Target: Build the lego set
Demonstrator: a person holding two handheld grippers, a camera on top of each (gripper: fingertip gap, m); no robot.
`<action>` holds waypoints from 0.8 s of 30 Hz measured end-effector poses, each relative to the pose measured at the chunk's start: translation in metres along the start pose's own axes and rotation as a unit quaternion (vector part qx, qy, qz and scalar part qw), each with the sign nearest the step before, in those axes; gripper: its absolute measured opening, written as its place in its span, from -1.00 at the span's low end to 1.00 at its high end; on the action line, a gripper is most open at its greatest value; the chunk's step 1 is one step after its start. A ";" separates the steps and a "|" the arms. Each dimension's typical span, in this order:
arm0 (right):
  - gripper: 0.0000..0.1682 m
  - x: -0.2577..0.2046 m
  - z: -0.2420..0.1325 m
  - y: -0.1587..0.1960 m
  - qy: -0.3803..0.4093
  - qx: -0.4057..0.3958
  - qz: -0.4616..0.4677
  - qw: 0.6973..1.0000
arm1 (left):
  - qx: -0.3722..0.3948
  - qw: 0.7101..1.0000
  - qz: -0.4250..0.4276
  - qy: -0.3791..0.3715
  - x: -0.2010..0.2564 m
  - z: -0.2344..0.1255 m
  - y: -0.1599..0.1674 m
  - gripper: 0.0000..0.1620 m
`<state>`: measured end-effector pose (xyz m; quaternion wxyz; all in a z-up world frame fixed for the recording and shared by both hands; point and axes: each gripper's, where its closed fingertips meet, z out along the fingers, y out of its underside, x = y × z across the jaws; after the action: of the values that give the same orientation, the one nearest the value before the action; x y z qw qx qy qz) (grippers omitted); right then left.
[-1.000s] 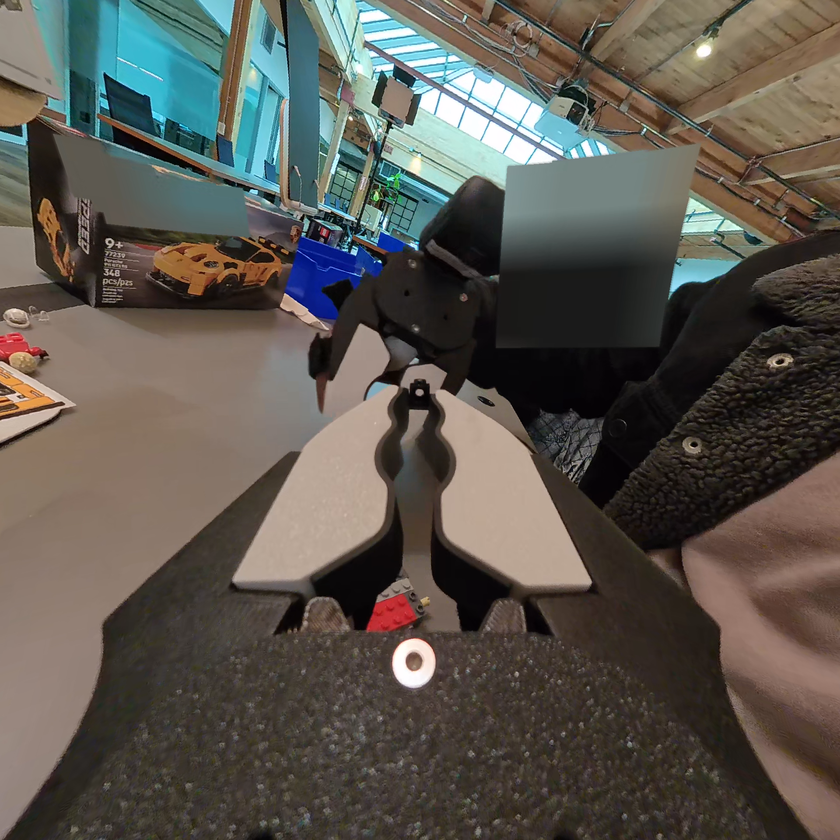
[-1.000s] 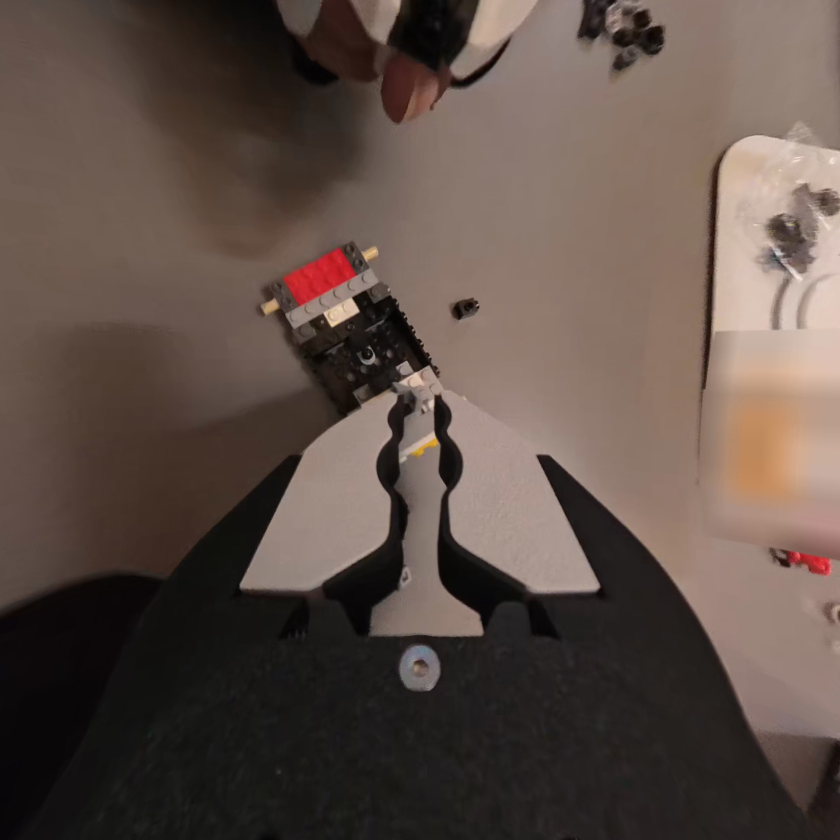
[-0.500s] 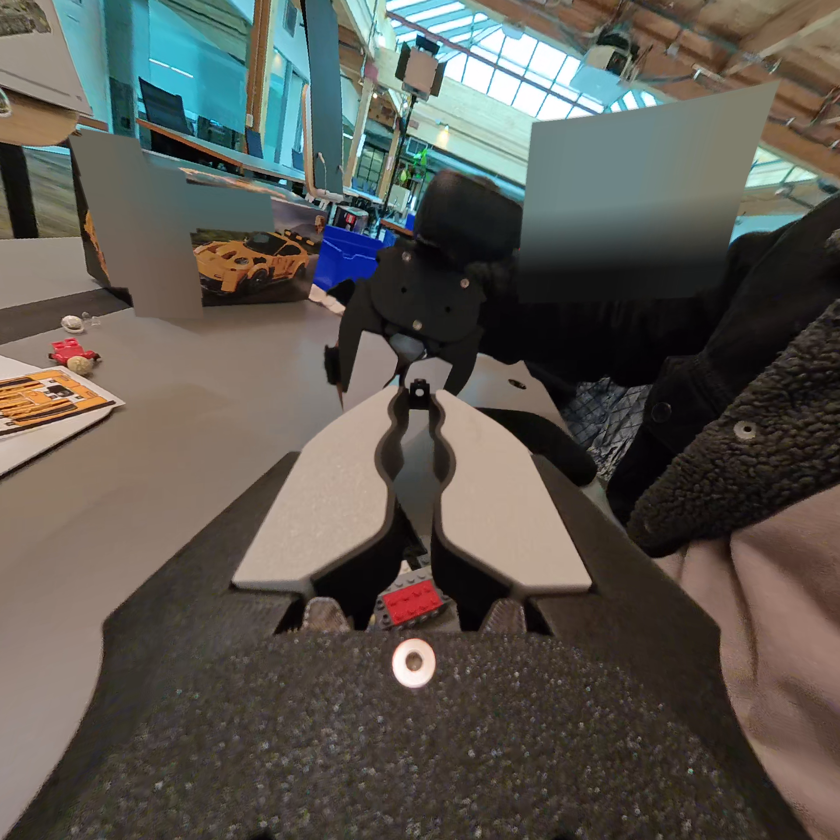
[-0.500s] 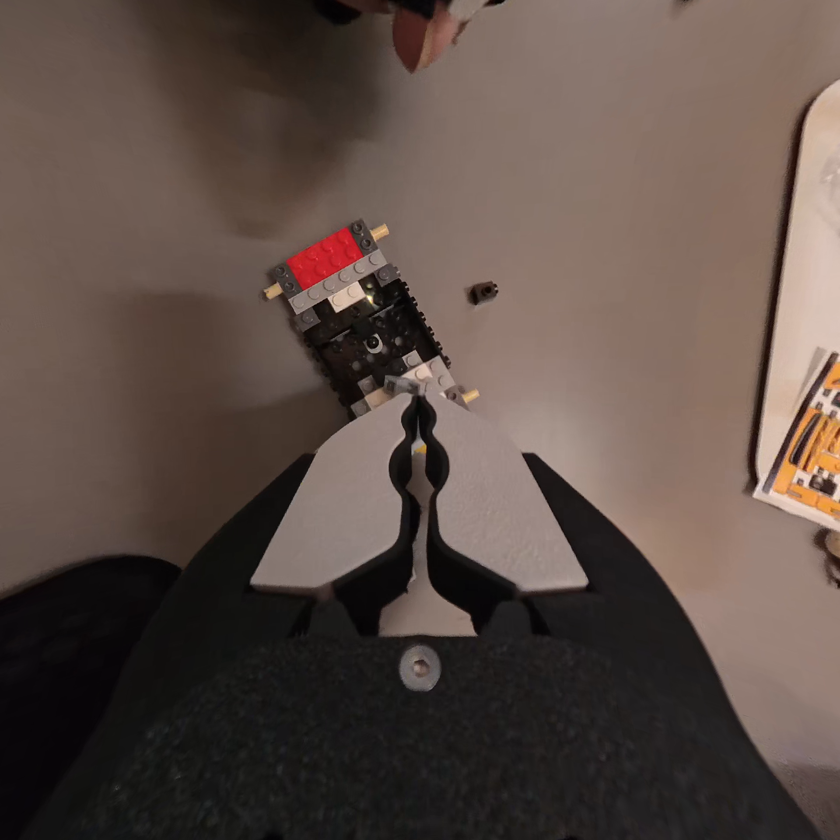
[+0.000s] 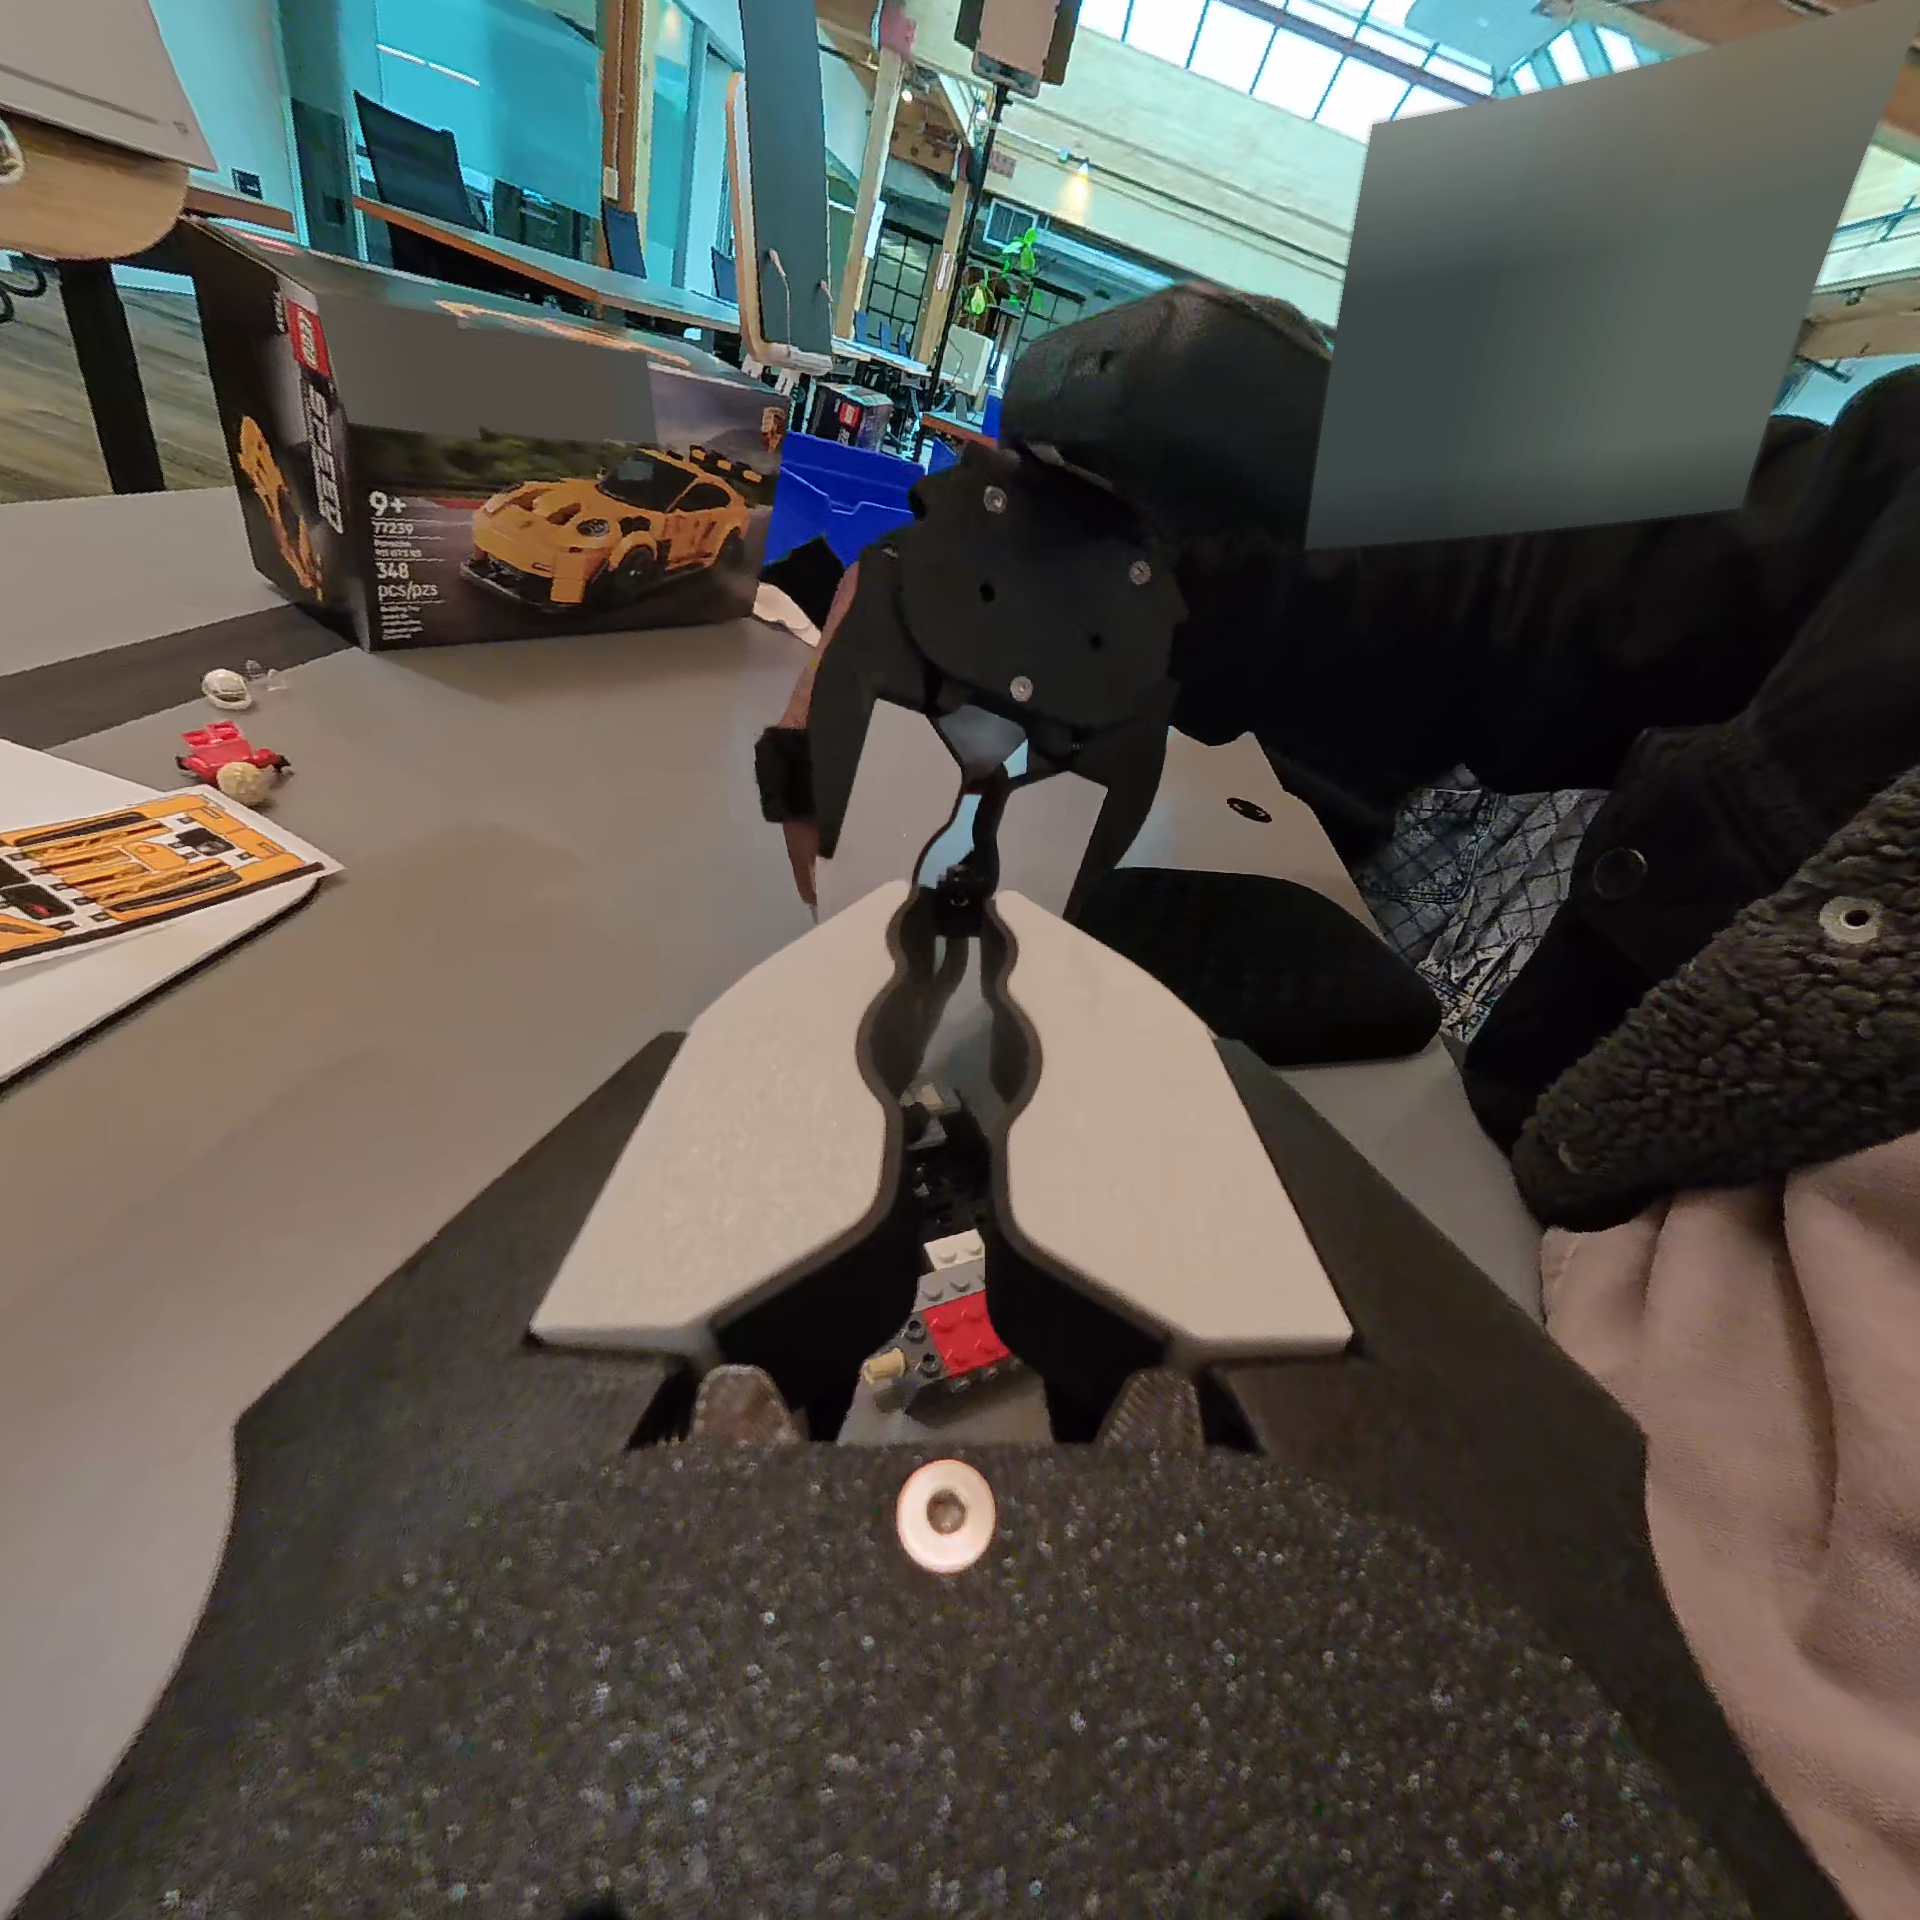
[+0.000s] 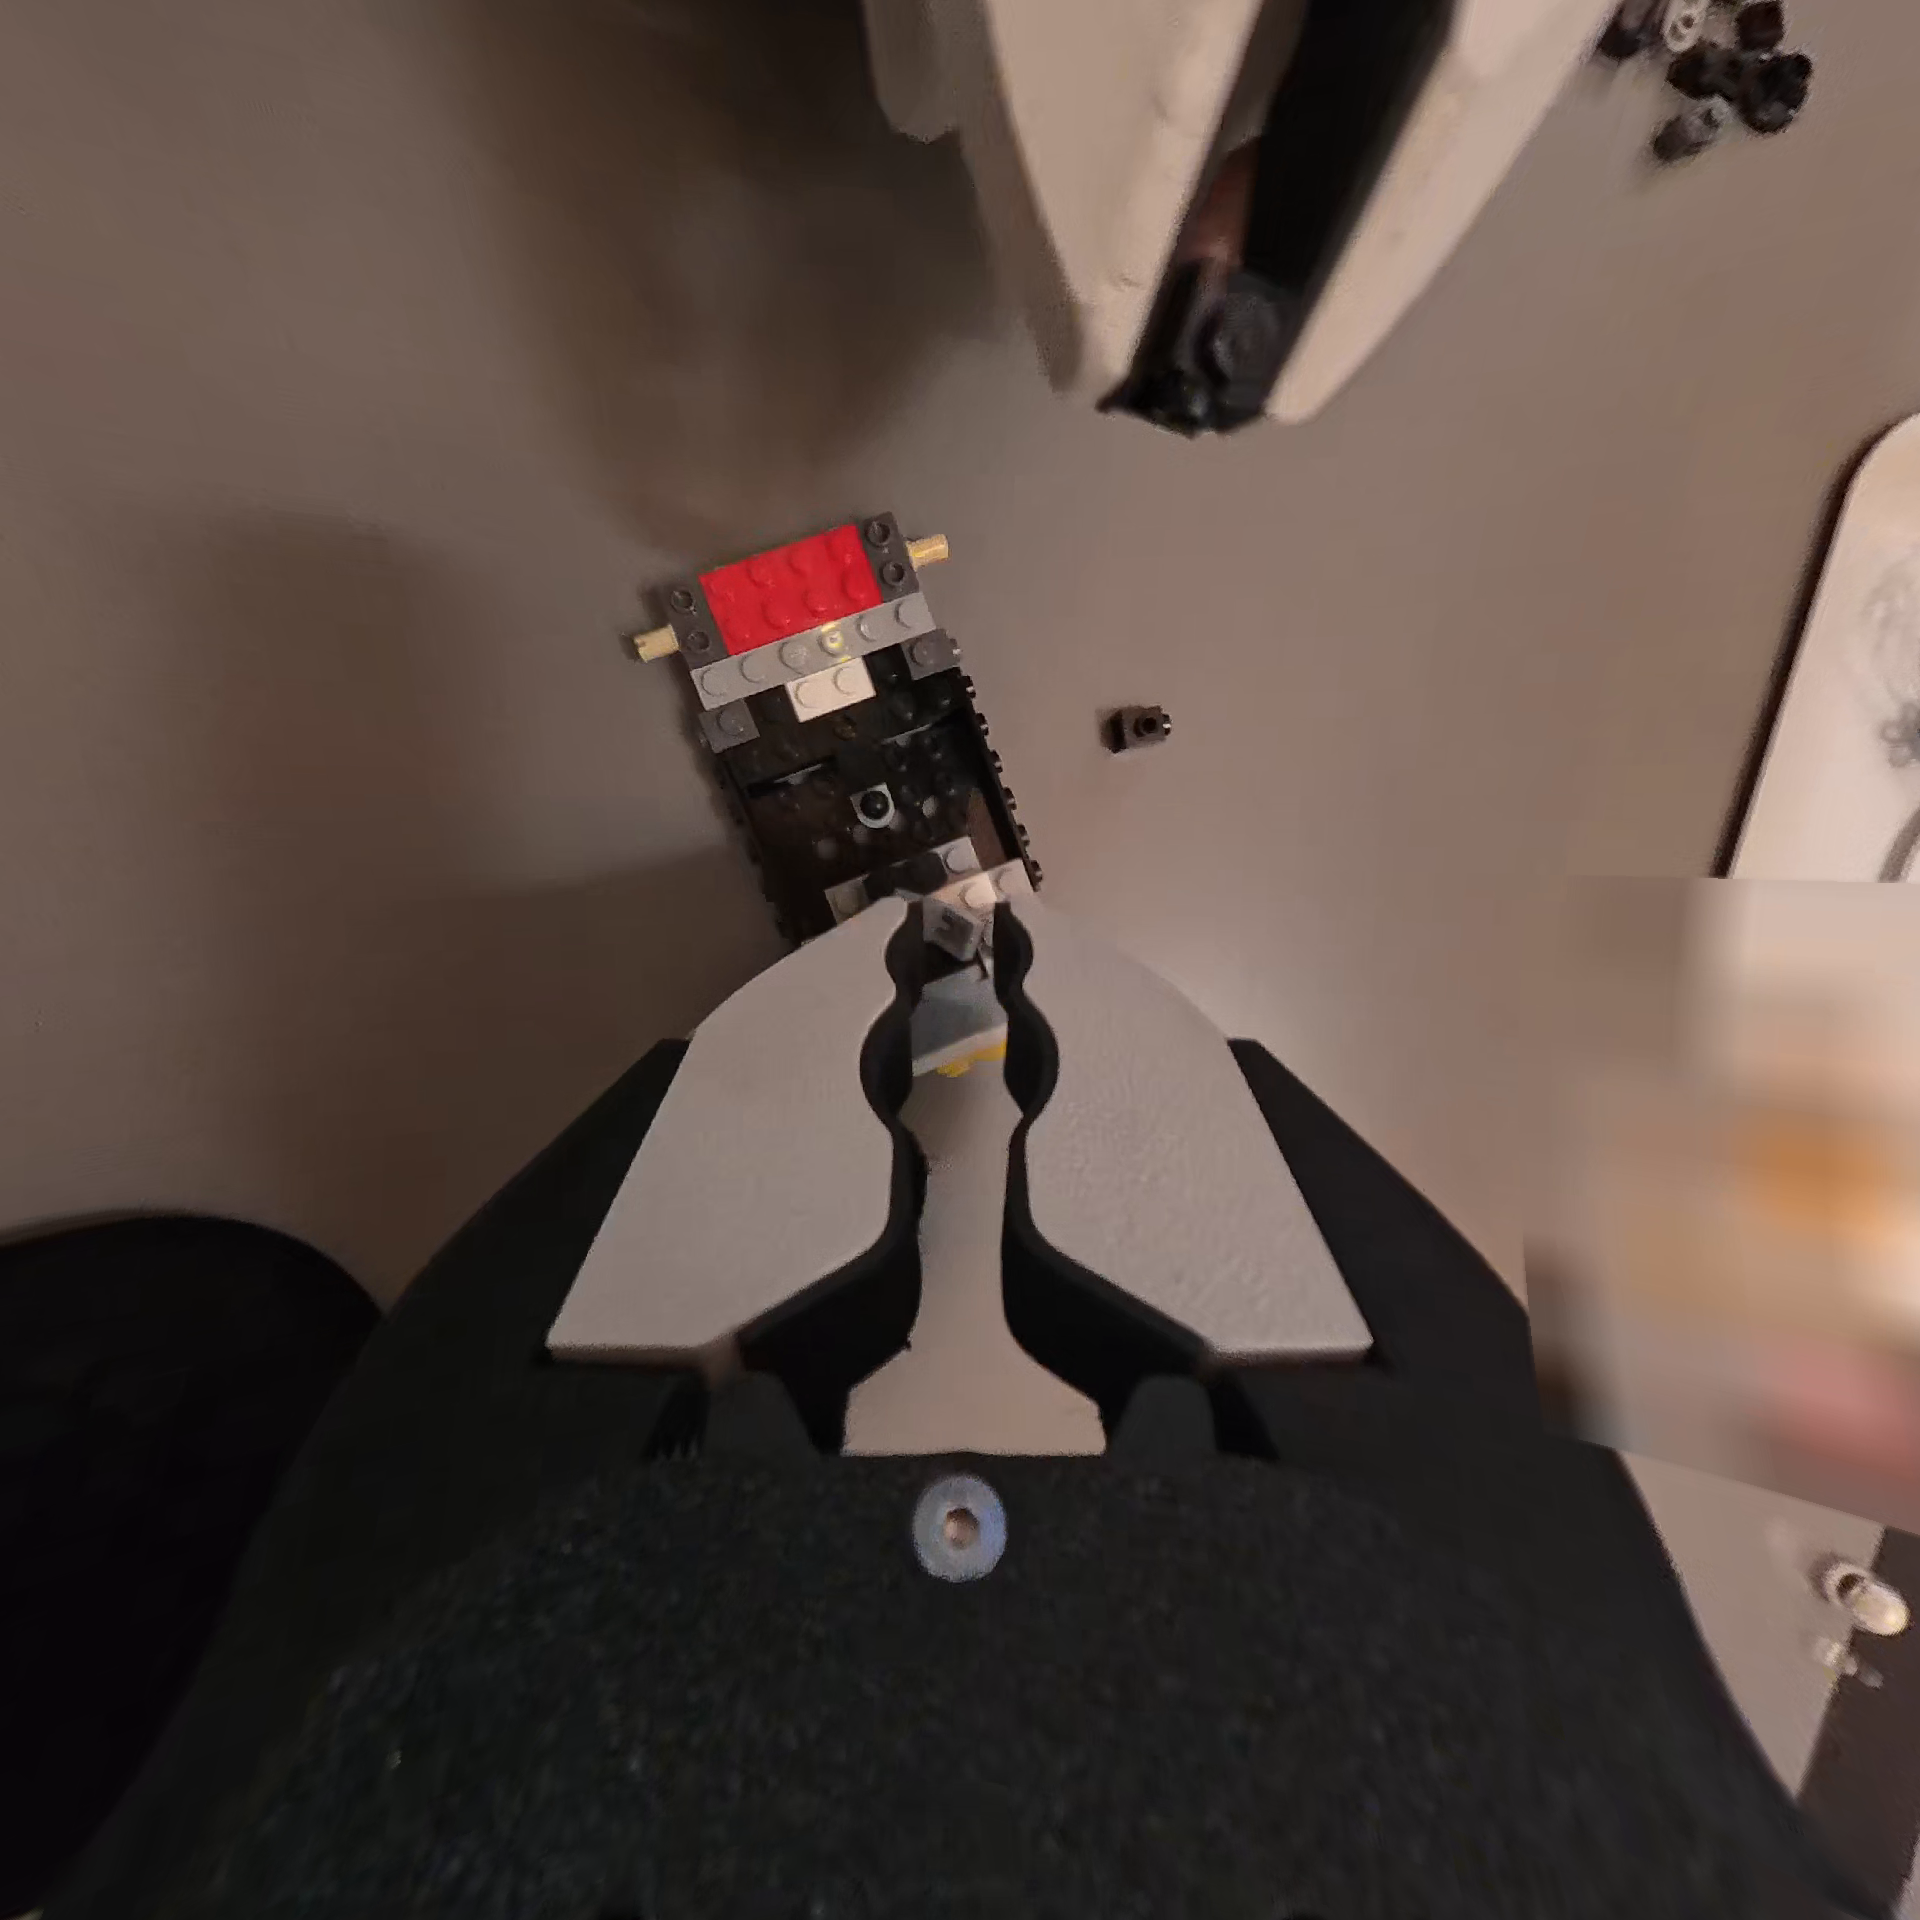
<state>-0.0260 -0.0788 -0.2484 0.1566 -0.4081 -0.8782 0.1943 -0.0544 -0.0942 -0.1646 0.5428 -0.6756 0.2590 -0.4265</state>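
Note:
The partly built lego chassis (image 6: 831,717), black with a red plate at its far end, lies on the grey table (image 6: 312,416). My right gripper (image 6: 951,920) points down at the chassis's near end and is shut on a small light grey piece (image 6: 956,925). My left gripper (image 5: 956,899) is shut on a small black piece (image 5: 958,894) and hovers above the chassis (image 5: 961,1330), which shows through the gap between its fingers. The left gripper also shows in the right wrist view (image 6: 1216,353), beyond the red end. The right gripper shows in the left wrist view (image 5: 966,831), pointing down.
A lego box (image 5: 499,520) stands at the back left. A sticker sheet (image 5: 135,883) and loose red pieces (image 5: 223,753) lie on the left. A small black piece (image 6: 1138,727) lies right of the chassis, a pile of black pieces (image 6: 1725,73) farther off, a white tray (image 6: 1870,675) on the right. Left tips to right tips: about 9 cm.
My left gripper has come down towards the chassis and now shows large at the top of the right wrist view. The right gripper stays over the chassis's near end with the grey piece.

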 end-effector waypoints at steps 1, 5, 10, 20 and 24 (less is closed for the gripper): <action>-0.85 -0.001 0.001 0.000 -0.003 -0.005 -0.008 1.000 | 0.000 1.000 -0.002 0.001 0.000 0.000 0.000 -0.90; -0.82 -0.006 0.006 0.004 -0.028 -0.036 -0.027 0.999 | 0.000 1.000 -0.001 0.005 0.002 0.000 -0.001 -0.90; -0.89 -0.004 0.009 0.005 -0.034 -0.056 -0.038 0.997 | 0.002 1.000 -0.001 0.004 0.002 -0.001 -0.002 -0.89; -0.91 -0.013 -0.018 0.000 -0.030 -0.010 0.053 0.998 | -0.023 1.000 0.017 0.002 0.004 0.003 0.005 -0.90; -0.91 -0.042 -0.014 0.020 -0.044 -0.052 0.089 0.994 | -0.048 0.998 0.044 0.006 0.011 0.009 0.014 -0.90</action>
<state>0.0189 -0.0964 -0.2500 0.0778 -0.4837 -0.8532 0.1793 -0.0400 -0.1021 -0.1753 0.5263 -0.6862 0.3121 -0.3934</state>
